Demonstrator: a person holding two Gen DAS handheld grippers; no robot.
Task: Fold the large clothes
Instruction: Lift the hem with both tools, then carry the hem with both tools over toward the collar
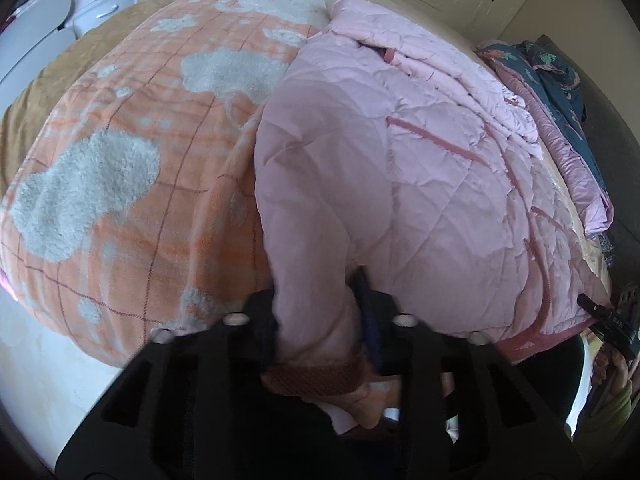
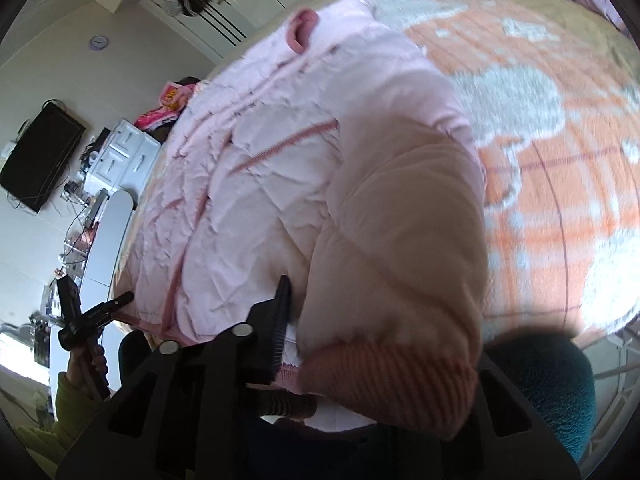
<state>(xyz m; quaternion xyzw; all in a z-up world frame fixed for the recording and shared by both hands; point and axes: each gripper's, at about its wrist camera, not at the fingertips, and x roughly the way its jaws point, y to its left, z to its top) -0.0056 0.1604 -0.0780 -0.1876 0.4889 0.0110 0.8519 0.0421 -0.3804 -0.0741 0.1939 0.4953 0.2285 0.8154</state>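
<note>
**Pink jacket, both sleeves gripped**

Quilted pink jacket (image 1: 420, 168) fills the centre and right of the left view, spread on the bed's orange blanket (image 1: 132, 168). Left tool (image 1: 320, 336) pinches one sleeve above its ribbed cuff (image 1: 320, 376); right tool (image 2: 384, 320) holds the other sleeve (image 2: 400, 220). Puffy padding may slip from either pinch when pulled, and the fleecy blanket could drag the body askew, spoiling the fold.

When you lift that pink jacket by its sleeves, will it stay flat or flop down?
Probably flop: the jacket is soft, wrinkled quilting, and the sleeve already bends over the right tongs. It looks puffy, so likely light. The ribbed cuff in the left tongs should grip well.
</note>
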